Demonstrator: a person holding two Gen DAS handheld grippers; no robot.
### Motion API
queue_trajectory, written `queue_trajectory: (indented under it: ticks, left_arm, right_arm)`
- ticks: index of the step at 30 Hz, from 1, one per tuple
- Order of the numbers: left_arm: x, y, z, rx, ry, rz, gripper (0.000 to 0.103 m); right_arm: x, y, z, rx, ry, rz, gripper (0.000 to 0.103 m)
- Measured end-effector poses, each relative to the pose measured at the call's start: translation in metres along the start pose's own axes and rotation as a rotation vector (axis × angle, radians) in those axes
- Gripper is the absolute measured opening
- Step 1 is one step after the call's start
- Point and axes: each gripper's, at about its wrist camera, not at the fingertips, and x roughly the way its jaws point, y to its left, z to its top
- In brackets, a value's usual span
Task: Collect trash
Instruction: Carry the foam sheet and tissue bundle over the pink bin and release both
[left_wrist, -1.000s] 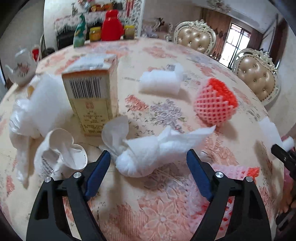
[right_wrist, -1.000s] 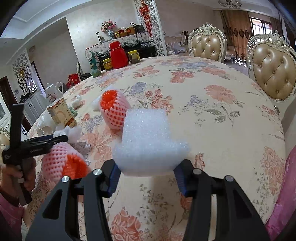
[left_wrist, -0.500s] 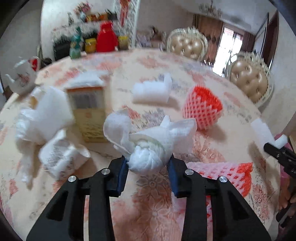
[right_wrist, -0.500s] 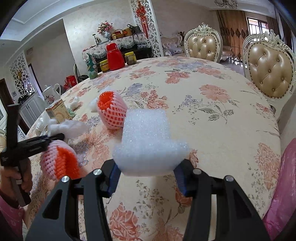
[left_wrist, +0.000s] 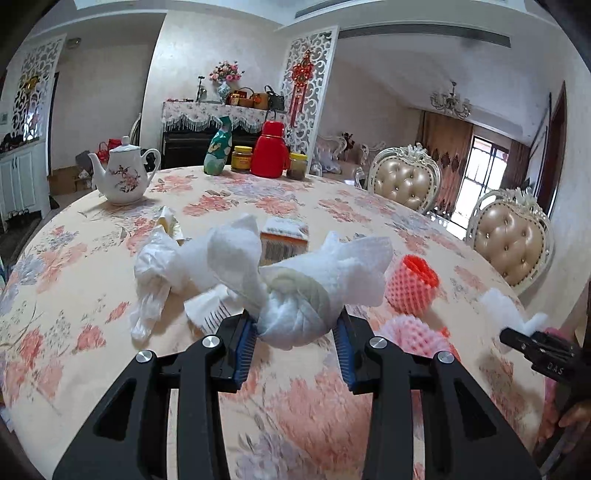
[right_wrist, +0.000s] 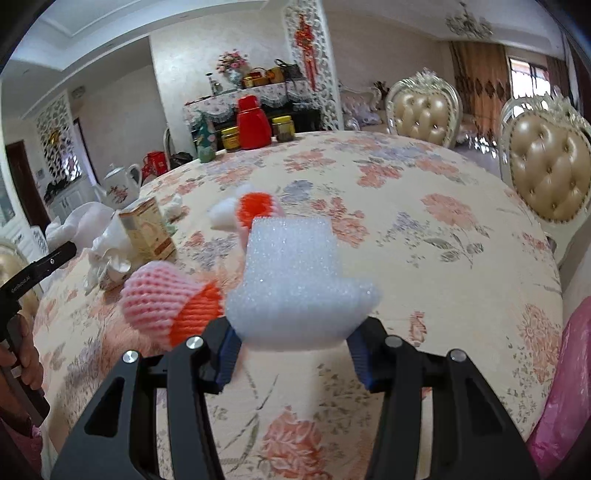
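Clamped in the left gripper (left_wrist: 295, 341): a crumpled wad of white tissue (left_wrist: 295, 314), pinched between the blue pads (left_wrist: 245, 341) after a closing of the jaws within the last second, loose ends flaring up and outward above the fingers, the wad lifted clear of the floral tablecloth (left_wrist: 92, 229). Behind it on the table, more white paper and plastic scraps (left_wrist: 155, 273), partly hidden, and the top of a small carton (left_wrist: 284, 236) peeking over the tissue. To the right, a red-and-pink foam fruit net (left_wrist: 410, 284) standing upright, a second pink net (left_wrist: 417, 334) lying nearer the edge. Further right, the tip of the right gripper seen from the side, white foam in its grip. In the right wrist view, clamped in the right gripper (right_wrist: 295, 349): a block of white foam (right_wrist: 295, 284), squeezed at its lower corners by both pads, held above the cloth. Just left of it, a pink net with an orange mouth (right_wrist: 173, 302) on its side; behind the foam, another net (right_wrist: 256, 206), mostly hidden. Further left, the carton upright, crumpled white scraps beside it. At the far rim of the table, a white teapot (left_wrist: 123, 175), a red flask (left_wrist: 269, 151), two jars and a green bottle. At the right edge, a pink plastic bag (right_wrist: 569, 387), just beside the table. Two padded chairs (left_wrist: 402, 181) behind the table.
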Motion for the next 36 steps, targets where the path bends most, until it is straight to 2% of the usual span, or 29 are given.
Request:
queue_trajectory:
  ticks: [4, 9, 16, 25, 31, 36]
  left_arm:
    - [-0.011, -0.020, -0.018, 0.031, 0.001, -0.025, 0.035]
    - [-0.017, -0.055, -0.037, 0.077, 0.033, -0.101, 0.035]
    - [-0.019, -0.127, -0.057, 0.179, 0.076, -0.277, 0.035]
    - [0.003, -0.236, -0.067, 0.343, 0.148, -0.498, 0.035]
    - [0.025, -0.314, -0.059, 0.413, 0.192, -0.644, 0.035]
    - [0.039, -0.382, -0.060, 0.444, 0.253, -0.768, 0.035]
  right_arm:
    - [-0.008, 0.008, -0.010, -0.032, 0.003, -0.015, 0.050]
    - [-0.029, 0.001, -0.025, -0.056, -0.018, -0.076, 0.049]
    - [-0.068, -0.033, -0.041, -0.001, -0.048, -0.171, 0.050]
    - [-0.119, -0.110, -0.065, 0.151, -0.072, -0.357, 0.049]
    - [-0.157, -0.174, -0.081, 0.255, -0.088, -0.539, 0.050]
    - [-0.181, -0.216, -0.093, 0.325, -0.094, -0.633, 0.050]
